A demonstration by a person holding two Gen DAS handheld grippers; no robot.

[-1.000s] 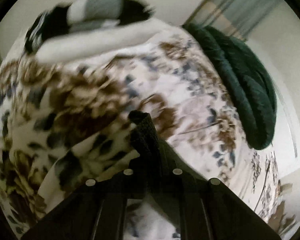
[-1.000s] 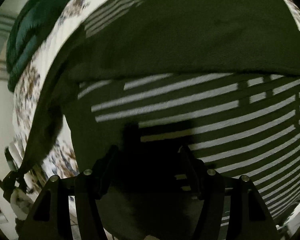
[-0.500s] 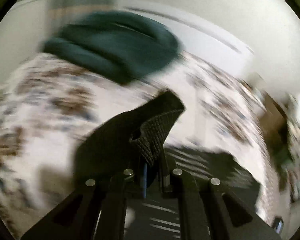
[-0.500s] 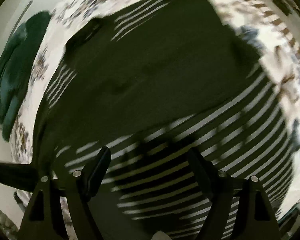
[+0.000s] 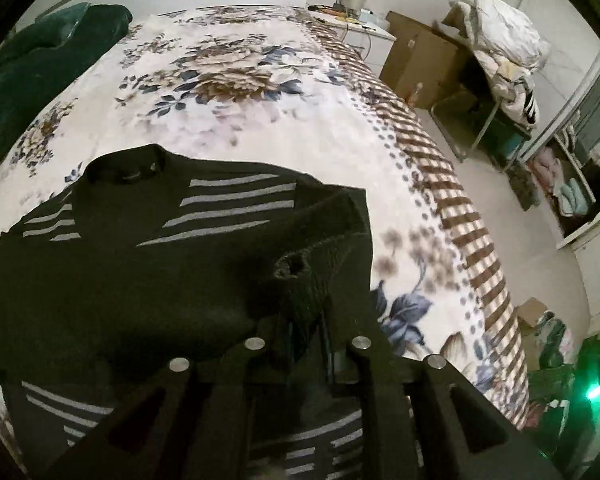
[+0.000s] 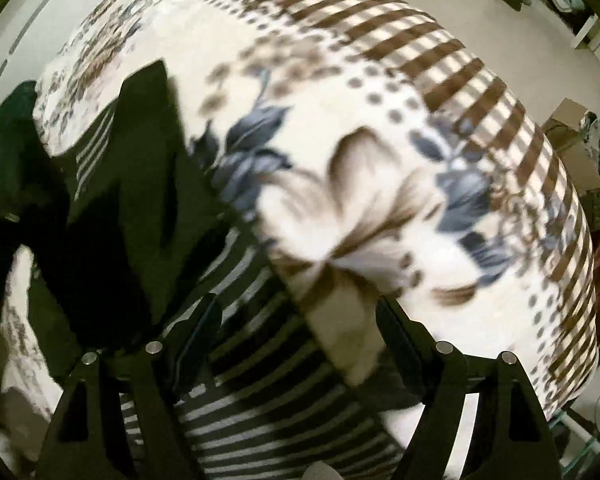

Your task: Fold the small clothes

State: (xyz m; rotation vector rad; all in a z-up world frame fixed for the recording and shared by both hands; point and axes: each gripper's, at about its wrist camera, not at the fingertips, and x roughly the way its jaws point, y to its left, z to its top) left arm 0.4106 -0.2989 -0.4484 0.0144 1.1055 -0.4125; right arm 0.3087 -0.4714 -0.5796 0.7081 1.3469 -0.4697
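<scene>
2 grippers: left gripper point(image 5: 306, 320) pinches the sweater's cuff point(image 5: 300, 276); right gripper point(image 6: 298, 328) gapes wide, holding nothing.

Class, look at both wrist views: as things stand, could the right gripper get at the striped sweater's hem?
Probably yes: the right gripper is open, and the striped sweater lies uncovered right between its fingers.

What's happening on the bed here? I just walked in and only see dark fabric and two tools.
A person with two hand-held grippers is folding a black knit sweater with grey stripes on a floral bedspread. The left gripper is shut on the sweater's ribbed cuff, holding the sleeve across the body. The right gripper is open, holding nothing, above the sweater's striped edge. A dark green blanket lies bunched at the far side of the bed.
</scene>
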